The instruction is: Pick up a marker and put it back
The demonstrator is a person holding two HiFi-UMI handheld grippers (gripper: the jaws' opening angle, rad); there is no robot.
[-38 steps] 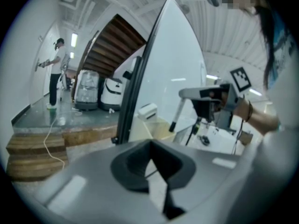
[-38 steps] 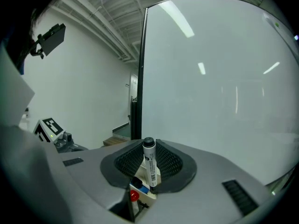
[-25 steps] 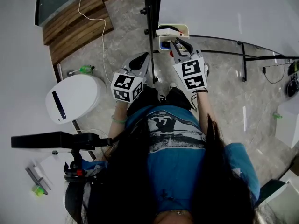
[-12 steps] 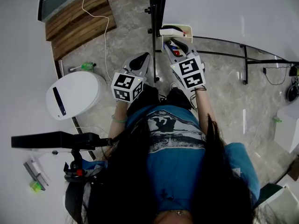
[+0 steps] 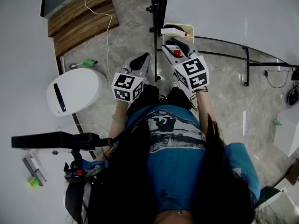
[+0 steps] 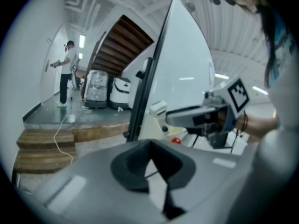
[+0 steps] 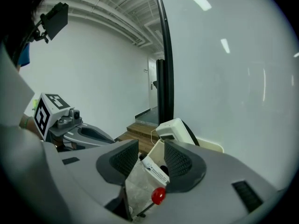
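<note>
Marker point(image 7: 153, 174) label, print too blurred

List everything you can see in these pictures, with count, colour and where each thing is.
whiteboard: one, white with a black frame, upper right of the head view
tray: one, cream, at the whiteboard's lower edge
eraser: one, white, in the tray
marker: one, white with a red cap, between the right gripper's jaws, near the tray
wooden steps: one set, brown, upper left
rounded unit: one, white with a dark slot, on the floor at left
distant person: one, light top, dark trousers, far left of the left gripper view
left gripper: grey, jaws together, empty
right gripper: grey, jaws opening around the marker
</note>
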